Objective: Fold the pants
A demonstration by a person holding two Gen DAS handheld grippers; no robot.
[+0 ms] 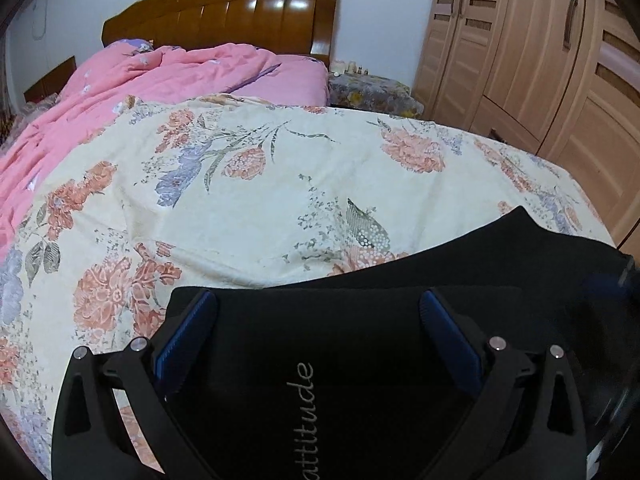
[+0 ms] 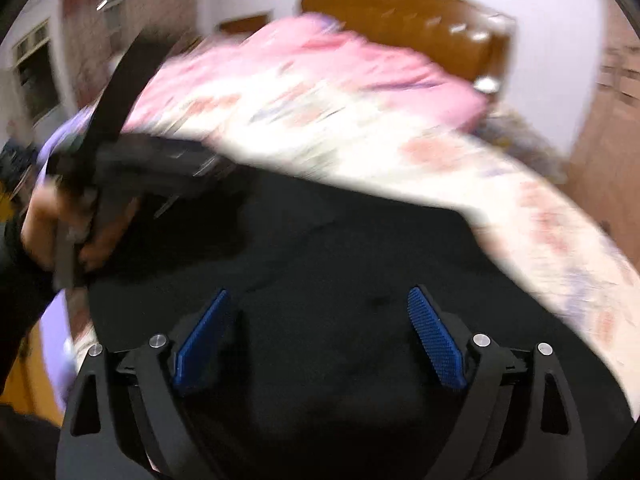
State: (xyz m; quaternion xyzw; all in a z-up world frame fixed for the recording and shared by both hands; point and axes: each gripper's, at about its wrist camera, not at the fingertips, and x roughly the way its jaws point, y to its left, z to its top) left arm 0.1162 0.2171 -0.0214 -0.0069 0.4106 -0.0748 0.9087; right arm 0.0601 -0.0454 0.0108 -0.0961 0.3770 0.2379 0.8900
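Black pants [image 1: 520, 256] lie flat on the floral bed cover [image 1: 240, 200]; grey lettering [image 1: 306, 412] runs along the cloth. My left gripper [image 1: 316, 300] hovers over the pants' near end. It is open, its blue pads [image 1: 188, 336] stand wide apart, and only flat cloth shows between them. The right wrist view is blurred. There my right gripper [image 2: 320, 296] is also open over the black pants [image 2: 340, 232], with nothing pinched. A person's hand [image 2: 44, 224] holds the left tool at the pants' left side.
A pink quilt [image 1: 140, 80] is bunched at the head of the bed below a wooden headboard [image 1: 224, 12]. A covered nightstand [image 1: 372, 88] and a tall wooden wardrobe [image 1: 540, 60] stand to the right. The bed's edge drops off at the right.
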